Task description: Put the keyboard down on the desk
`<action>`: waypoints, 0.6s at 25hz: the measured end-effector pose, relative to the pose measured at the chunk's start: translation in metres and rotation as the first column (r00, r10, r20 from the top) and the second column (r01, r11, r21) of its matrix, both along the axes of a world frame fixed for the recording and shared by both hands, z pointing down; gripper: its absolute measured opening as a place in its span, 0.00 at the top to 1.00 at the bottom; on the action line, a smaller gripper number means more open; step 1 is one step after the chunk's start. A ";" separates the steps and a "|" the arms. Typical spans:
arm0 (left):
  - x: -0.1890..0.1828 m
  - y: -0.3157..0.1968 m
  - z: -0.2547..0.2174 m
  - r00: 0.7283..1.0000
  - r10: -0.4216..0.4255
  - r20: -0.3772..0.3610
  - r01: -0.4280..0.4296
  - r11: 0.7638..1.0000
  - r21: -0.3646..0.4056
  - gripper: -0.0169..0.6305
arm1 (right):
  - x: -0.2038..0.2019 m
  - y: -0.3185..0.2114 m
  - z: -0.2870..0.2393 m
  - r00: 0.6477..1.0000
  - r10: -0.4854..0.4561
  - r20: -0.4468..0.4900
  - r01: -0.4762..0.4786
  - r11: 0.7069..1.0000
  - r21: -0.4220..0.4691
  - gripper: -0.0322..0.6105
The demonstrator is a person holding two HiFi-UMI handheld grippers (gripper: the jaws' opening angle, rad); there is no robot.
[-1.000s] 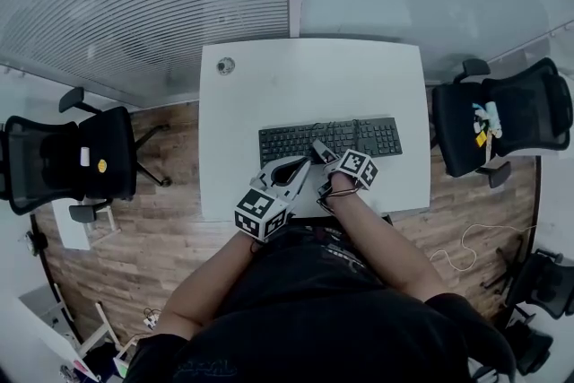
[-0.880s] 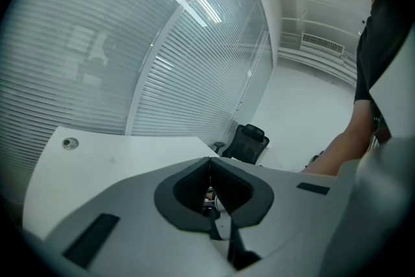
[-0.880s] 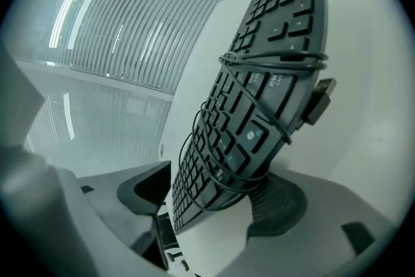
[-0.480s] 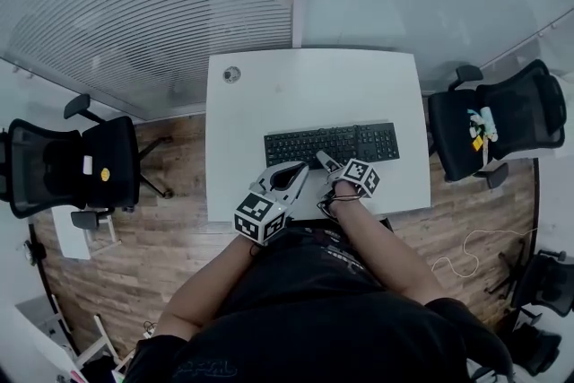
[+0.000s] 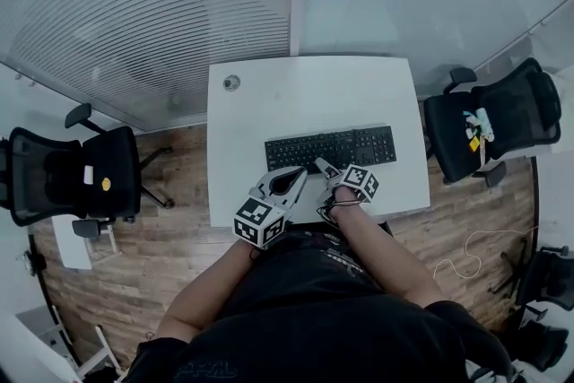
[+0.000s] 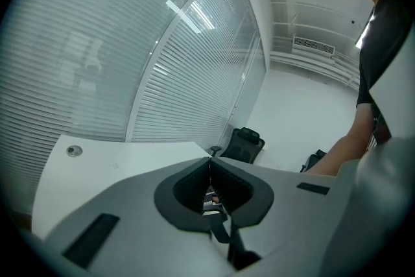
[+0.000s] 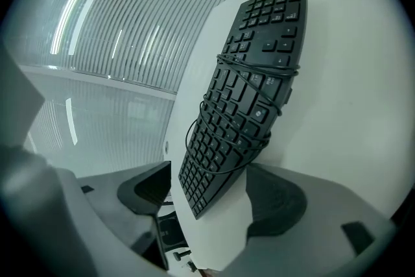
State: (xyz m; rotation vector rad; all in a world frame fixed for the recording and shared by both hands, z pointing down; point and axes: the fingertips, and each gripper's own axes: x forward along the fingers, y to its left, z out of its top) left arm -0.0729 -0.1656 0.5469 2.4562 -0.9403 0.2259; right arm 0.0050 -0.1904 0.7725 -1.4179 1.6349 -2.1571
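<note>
A black keyboard with its cable wound round the middle lies flat on the white desk, near the front edge. My right gripper stands open at the keyboard's front edge; in the right gripper view its jaws are wide apart on either side of the keyboard's near end, not pressing on it. My left gripper hovers just left of the right one, over the desk's front strip. The left gripper view shows that gripper shut with nothing between its pads.
A round cable grommet sits at the desk's far left corner. Black office chairs stand left and right of the desk. A glass wall with blinds runs behind it. A loose cable lies on the wooden floor.
The right gripper has drawn back from over the keys to the keyboard's front edge. The keyboard stays flat on the desk. The head camera shifted a little; the left gripper hardly moved.
</note>
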 end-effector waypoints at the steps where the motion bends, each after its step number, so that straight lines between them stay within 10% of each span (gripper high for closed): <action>1: 0.000 0.000 -0.001 1.000 0.001 0.000 -0.001 1.000 0.002 0.95 | 0.000 -0.001 -0.002 1.000 0.001 0.002 -0.001 1.000 0.000 0.41; 15: -0.001 0.000 -0.007 1.000 0.011 -0.014 -0.011 1.000 0.019 0.95 | -0.005 -0.007 -0.039 0.999 -0.012 0.032 0.009 0.996 0.091 0.42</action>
